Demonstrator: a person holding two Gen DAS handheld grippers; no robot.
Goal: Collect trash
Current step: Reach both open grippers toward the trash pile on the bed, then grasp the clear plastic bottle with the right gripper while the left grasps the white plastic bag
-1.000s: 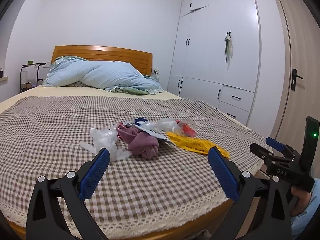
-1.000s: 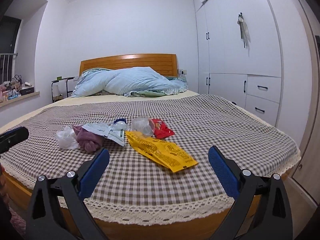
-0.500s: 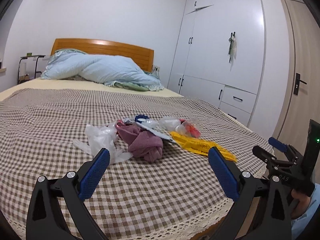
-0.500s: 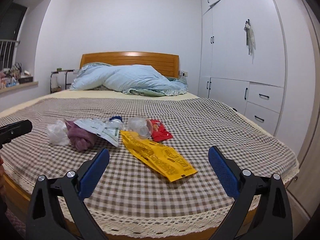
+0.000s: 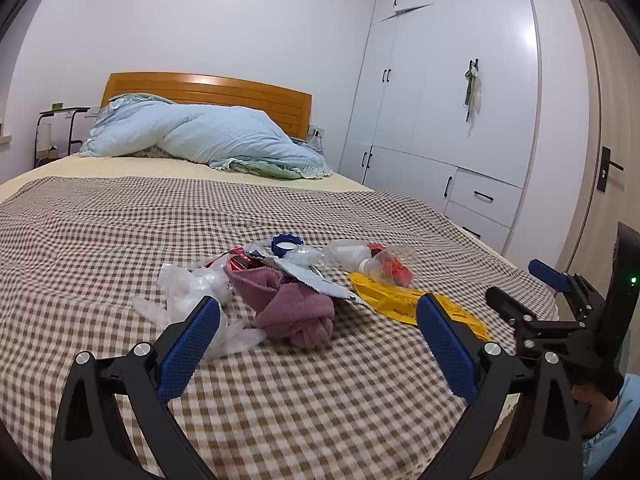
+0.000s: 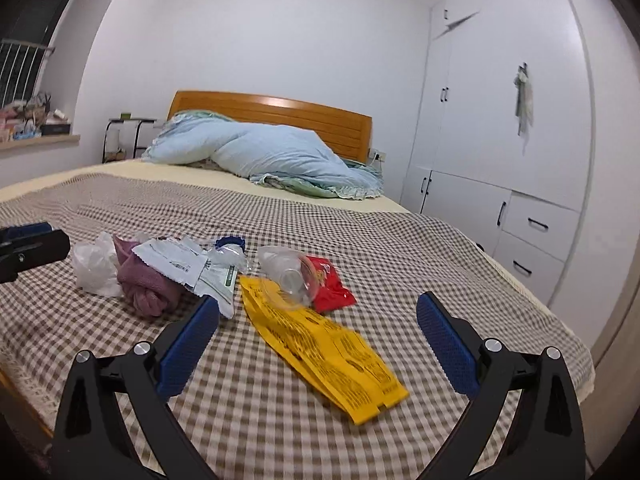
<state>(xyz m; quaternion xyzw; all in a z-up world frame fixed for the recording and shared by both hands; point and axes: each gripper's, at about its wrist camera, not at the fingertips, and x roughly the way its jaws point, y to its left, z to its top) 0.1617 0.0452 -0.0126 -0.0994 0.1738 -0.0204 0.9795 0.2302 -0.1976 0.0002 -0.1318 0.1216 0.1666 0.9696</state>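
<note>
Each tool is a black forked frame with silver screws at the joints, its two fingers faced with blue dimpled pads (image 5: 188,346). The left tool (image 5: 318,342) and right tool (image 6: 318,342) look alike. From the left camera, the right tool's body carries a black upright block with a small green light (image 5: 633,279), and a light blue sleeve (image 5: 608,440) shows below it

You face a matt woven checked bedspread (image 6: 400,248) bearing a glossy yellow foil packet (image 6: 320,344), crinkly clear plastic bag (image 5: 188,284) at its nine o'clock (beside soft mauve terry cloth (image 5: 292,308)), before a polished wooden headboard (image 6: 280,116).
</note>
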